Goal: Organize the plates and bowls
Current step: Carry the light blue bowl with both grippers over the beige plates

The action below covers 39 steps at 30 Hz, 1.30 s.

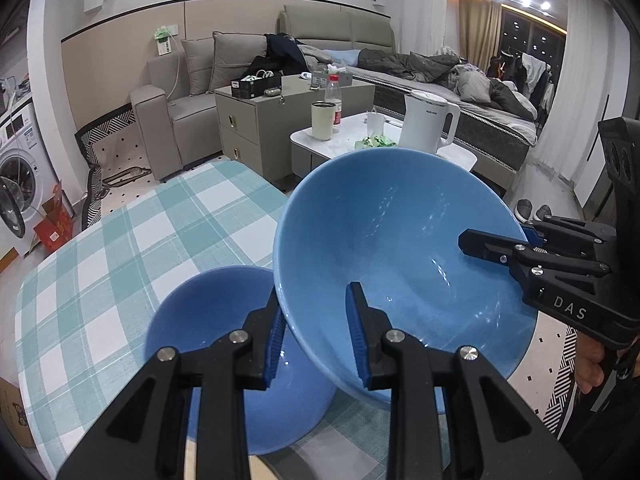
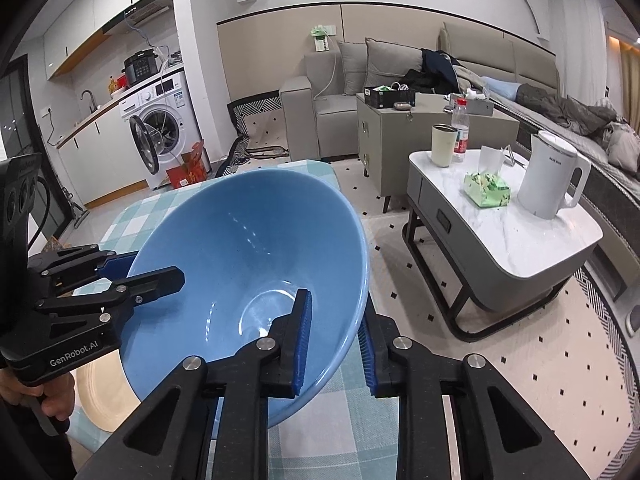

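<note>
**Large blue bowl held aloft by both grippers**

Checked tablecloth (image 1: 120, 240) in teal and white, spread over the work table, bare at the far end. Marble-topped coffee table (image 2: 520, 240) well apart, carrying a white kettle (image 2: 548, 176).

Large blue bowl (image 1: 400, 248) raised clear of the cloth and tilted, mouth toward both cameras. Glazed ceramic by the look: stiff, likely weighty, slick under the pads, and breakable if dropped or knocked on a rim. Thin flaring rim the only practical hold; opposite rim grips judged right for a bowl this wide.

Smaller blue bowl (image 1: 224, 344) on the cloth below and left of the raised one, upright. Likely nesting partner, though the larger would not sit inside it.

Cream plate (image 2: 100, 392) partly visible on the table beneath, edge only.

Left gripper (image 1: 316, 336) clamped on the near rim, one pad inside, one outside. Right gripper (image 2: 336, 344) likewise pinching the opposite rim, wall between pads.
</note>
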### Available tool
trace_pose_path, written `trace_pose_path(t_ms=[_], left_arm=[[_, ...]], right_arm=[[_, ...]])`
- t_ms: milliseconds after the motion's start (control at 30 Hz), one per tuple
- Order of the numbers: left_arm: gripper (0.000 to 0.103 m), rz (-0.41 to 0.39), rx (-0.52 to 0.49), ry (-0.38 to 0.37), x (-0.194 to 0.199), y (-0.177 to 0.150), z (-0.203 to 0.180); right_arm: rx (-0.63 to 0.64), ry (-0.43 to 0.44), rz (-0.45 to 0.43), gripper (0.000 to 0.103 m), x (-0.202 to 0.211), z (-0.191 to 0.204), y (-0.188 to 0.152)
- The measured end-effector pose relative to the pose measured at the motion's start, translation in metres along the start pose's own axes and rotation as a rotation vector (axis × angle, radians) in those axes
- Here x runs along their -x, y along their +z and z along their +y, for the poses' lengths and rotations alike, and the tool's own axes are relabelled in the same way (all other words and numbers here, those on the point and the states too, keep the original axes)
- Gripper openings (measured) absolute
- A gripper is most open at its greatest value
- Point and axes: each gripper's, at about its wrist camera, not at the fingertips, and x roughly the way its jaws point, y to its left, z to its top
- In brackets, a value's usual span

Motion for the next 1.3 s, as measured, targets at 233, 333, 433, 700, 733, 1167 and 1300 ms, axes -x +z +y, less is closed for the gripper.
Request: trace_pose_path(t_ms=[233,333,433,700,733,1167,1300], left_arm=[[0.028,-0.025,0.031,0.032,0.018,-0.004,0.024],[0.028,-0.033,0.042,0.048,0.024,-0.006,0.034],[0.028,-0.039,0.053,0.064,0.03,-0.007,0.042],[0.028,-0.046,0.079,0.093,0.044,-0.011,0.061],[0.028,-0.045,0.081,0.097,0.045,-0.011,0.063],[0.028,-0.032,0.111,0.124,0.049,-0.029,0.085],[0.028,-0.024,0.121,0.126,0.048,-0.034,0.09]], right_arm=[[0.032,0.022,-0.01,0.019,-0.005,0.025,0.014],[0.048,0.035,-0.012,0.018,-0.009,0.036,0.021],[0.061,0.046,-0.013,0.018,-0.01,0.048,0.025],[0.09,0.073,0.002,0.018,-0.015,0.074,0.032],[0.092,0.076,0.005,0.018,-0.016,0.076,0.033],[0.135,0.095,0.044,0.018,-0.032,0.106,0.031],[0.144,0.099,0.061,0.018,-0.039,0.113,0.029]])
